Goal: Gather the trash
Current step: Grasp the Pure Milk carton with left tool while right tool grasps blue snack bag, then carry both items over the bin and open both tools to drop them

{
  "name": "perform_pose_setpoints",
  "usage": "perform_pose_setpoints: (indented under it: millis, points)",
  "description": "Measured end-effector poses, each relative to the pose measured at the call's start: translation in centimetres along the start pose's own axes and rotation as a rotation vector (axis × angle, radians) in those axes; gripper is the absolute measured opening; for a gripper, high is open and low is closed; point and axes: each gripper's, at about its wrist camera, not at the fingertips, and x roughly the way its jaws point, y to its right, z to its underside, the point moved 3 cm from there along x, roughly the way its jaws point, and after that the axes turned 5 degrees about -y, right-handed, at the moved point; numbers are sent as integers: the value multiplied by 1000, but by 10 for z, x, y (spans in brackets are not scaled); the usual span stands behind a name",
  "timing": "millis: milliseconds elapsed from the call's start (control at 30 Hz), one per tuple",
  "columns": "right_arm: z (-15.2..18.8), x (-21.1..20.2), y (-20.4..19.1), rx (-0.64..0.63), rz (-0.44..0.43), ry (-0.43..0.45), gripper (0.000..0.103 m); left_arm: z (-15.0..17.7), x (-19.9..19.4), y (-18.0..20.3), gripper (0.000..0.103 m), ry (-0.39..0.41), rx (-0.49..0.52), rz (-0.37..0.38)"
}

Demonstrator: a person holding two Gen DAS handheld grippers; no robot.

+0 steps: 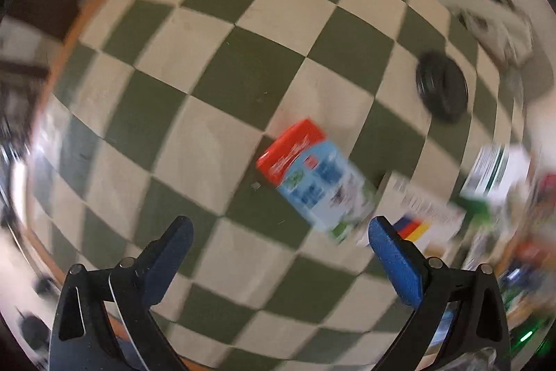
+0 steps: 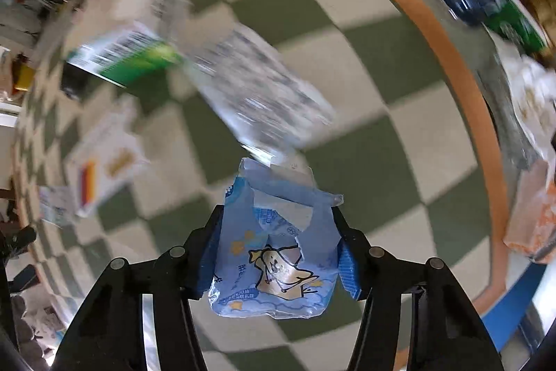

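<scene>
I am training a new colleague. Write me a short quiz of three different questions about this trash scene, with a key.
1. True or false: the left hand-held gripper is open and holds nothing.
2. What does the right hand-held gripper grip? A) green box B) blue wrapper with a cartoon C) black disc
3. Fill in: the red and blue carton lies on a ______ patterned surface.

Key: 1 true; 2 B, the blue wrapper; 3 checkered.

the checkered cloth [image 1: 215, 65] alternates dark green and cream squares, the carton [image 1: 312, 176] is red-topped over light blue, the wrapper [image 2: 278, 249] is pale blue with a cream cartoon figure and yellow stars
</scene>
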Motion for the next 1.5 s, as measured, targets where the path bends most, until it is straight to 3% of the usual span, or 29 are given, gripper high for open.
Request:
perform_pose_setpoints:
  millis: [67, 233, 300, 333, 367, 500, 600, 667, 767, 833, 867, 967, 1067, 1133, 1167, 1200, 1400, 1500]
  points:
    - [-9, 3, -15, -6, -3, 8, 59, -13, 11, 1, 102, -32, -89, 41]
    - [-21, 13, -35, -22, 5, 15, 59, -27, 41, 0, 99, -103, -168, -14]
    - [-22, 13, -39, -31, 5, 15, 59, -25, 45, -2, 78, -100, -135, -36]
    - [-22, 12, -41, -36, 4, 14, 59, -21, 45, -1, 63, -95, -81, -43]
    - [-21, 11, -42, -41, 3, 12, 59, -18, 45, 1, 55, -88, -22, -60]
    - [-4, 9, -55, -85, 4, -30, 59, 15, 39, 12, 55, -16, 327, -167]
    - [17, 15, -56, -148, 15, -81, 59, 42, 42, -1, 55, 19, 485, -242]
    - [32, 20, -57, -190, 32, -107, 59, 47, 46, -10, 56, 26, 500, -263]
    - [42, 31, -60, -212, 44, -140, 60, 46, 47, -18, 55, 45, 465, -228]
    - [45, 36, -60, -191, 23, -159, 66, 48, 45, -23, 51, 53, 456, -222]
    - [46, 36, -61, -182, 1, -161, 73, 49, 43, -23, 51, 64, 460, -226]
    - [47, 28, -63, -178, -7, -138, 74, 45, 32, -13, 51, 100, 491, -238]
    - [49, 24, -62, -175, -9, -133, 74, 62, 27, -5, 51, 125, 510, -240]
    - [49, 25, -62, -165, -7, -133, 68, 70, 19, -7, 51, 139, 520, -232]
    - [51, 25, -61, -161, -9, -129, 53, 75, 14, -8, 51, 150, 527, -227]
    - [53, 24, -61, -157, -12, -126, 51, 75, 13, -3, 51, 158, 532, -223]
    - [79, -3, -71, -153, -48, -59, 48, 116, -21, -5, 51, 228, 581, -175]
    - [105, -25, -82, -162, -74, -23, 48, 146, -42, -30, 51, 265, 609, -135]
